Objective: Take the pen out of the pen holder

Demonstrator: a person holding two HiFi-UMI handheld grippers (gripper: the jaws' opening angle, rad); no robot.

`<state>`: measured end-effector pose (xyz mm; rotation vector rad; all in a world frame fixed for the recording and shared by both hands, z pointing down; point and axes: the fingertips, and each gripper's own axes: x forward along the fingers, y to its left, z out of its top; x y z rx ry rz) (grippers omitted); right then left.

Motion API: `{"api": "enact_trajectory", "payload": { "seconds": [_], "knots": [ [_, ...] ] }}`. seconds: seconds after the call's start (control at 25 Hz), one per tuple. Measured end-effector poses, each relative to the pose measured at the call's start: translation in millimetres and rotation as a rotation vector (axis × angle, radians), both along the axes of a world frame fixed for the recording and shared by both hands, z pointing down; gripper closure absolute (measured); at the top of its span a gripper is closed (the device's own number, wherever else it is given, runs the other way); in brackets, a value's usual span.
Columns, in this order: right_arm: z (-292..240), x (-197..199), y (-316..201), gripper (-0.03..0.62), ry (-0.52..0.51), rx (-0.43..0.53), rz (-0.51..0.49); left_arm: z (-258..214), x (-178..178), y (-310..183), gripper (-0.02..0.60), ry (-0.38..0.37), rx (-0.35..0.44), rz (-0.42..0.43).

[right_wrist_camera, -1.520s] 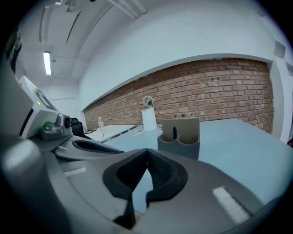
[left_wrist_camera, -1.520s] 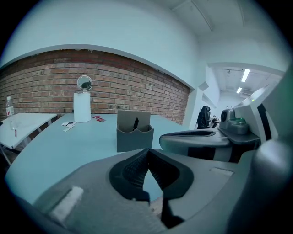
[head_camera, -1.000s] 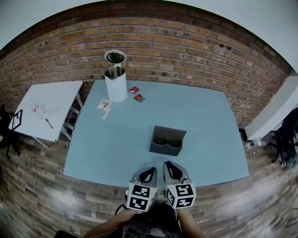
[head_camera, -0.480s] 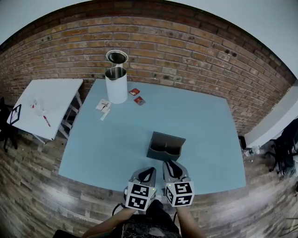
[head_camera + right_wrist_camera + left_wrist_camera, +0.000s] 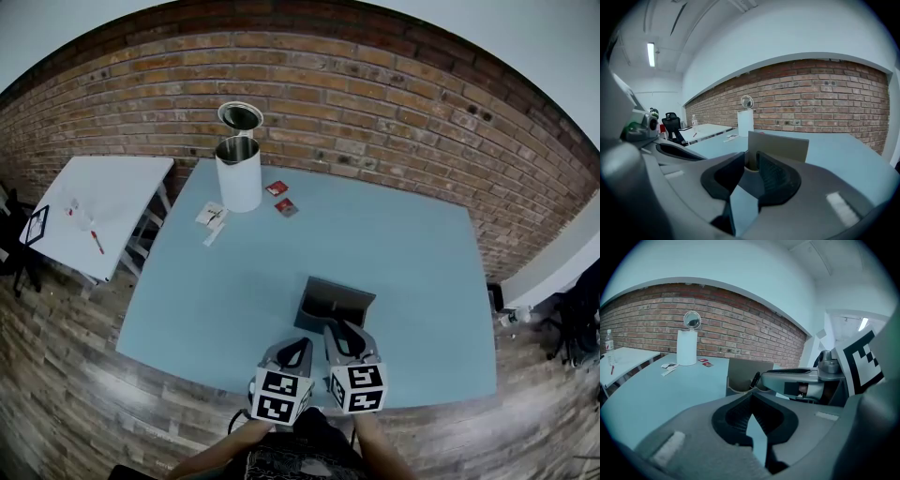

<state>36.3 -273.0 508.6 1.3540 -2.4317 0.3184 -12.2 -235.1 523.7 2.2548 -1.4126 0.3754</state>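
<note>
Head view: right gripper [image 5: 341,329] parted at pen holder [image 5: 325,298]; left gripper [image 5: 299,346] clenched; pen [image 5: 754,379] inside.

You have soft, even, cool-tinted light on the matte pale blue rectangular table [image 5: 394,253], shadows faint. Up-left of it a white ceiling strip light [image 5: 650,54] glows. The red brick wall [image 5: 375,103] behind it bows; corners vignette black.
</note>
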Motion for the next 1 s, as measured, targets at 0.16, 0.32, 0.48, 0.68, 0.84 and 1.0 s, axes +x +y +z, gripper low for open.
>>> {"api": "enact_trajectory", "payload": {
  "seconds": [0.16,0.32,0.48,0.68,0.84,1.0],
  "knots": [
    [7.4,0.4,-11.7,0.503,0.013,-0.007,-0.015,1.5,1.5,-7.1,0.584,-0.005,-0.004,-0.012],
    [15.9,-1.4,-20.0,0.499,0.018,-0.020,-0.034,3.9,-1.2,-13.5,0.584,-0.009,-0.011,-0.034],
    [22.1,-5.7,-26.6,0.499,0.024,-0.031,-0.057,4.1,-1.7,-20.4,0.584,-0.011,-0.010,-0.048],
    [26.8,-8.7,-32.2,0.509,0.047,-0.037,-0.082,4.1,-0.9,-24.7,0.584,-0.014,-0.012,-0.057],
    [26.7,-7.7,-32.9,0.545,0.056,-0.027,-0.090,4.1,-2.5,-25.8,0.583,-0.015,-0.012,-0.063],
    [20.4,-9.4,-32.5,0.545,0.055,0.002,-0.094,4.6,-5.0,-24.9,0.584,-0.013,-0.012,-0.064]
  ]
}}
